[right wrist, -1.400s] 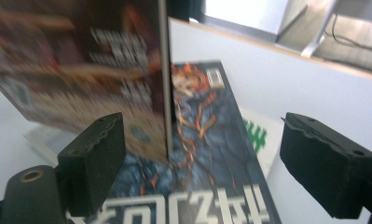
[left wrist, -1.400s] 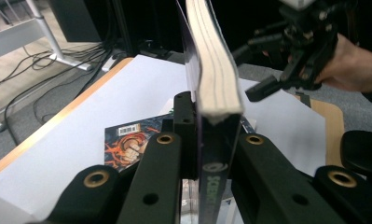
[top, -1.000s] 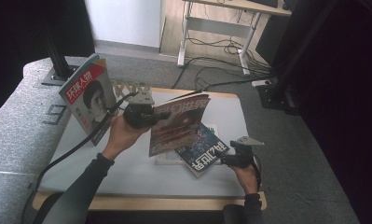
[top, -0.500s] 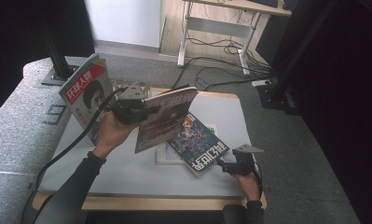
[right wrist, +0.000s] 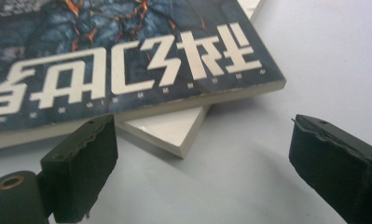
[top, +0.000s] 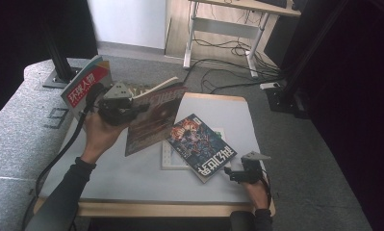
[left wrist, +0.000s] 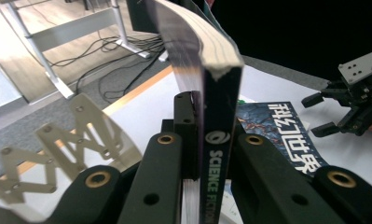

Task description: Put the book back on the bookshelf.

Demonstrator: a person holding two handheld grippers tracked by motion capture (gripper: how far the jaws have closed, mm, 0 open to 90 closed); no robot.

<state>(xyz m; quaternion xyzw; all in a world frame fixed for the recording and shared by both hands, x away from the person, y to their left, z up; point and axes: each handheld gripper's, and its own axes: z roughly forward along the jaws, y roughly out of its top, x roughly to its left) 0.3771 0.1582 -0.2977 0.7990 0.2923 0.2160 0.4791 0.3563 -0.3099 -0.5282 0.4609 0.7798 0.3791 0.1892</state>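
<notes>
Clamped upright in the left gripper [top: 132, 108], magazine [top: 153, 115] spine vertical.

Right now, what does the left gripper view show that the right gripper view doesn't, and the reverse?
Left gripper view: the left gripper shut on a magazine by its "SCIENCE FICTION" spine, with the right gripper open farther off. Right gripper view: a white slab under the dark blue magazine. Both share that dark blue magazine lying on the white table.

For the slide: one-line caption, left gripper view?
Left gripper clamps a science-fiction magazine by its spine; right gripper open beyond.
</notes>
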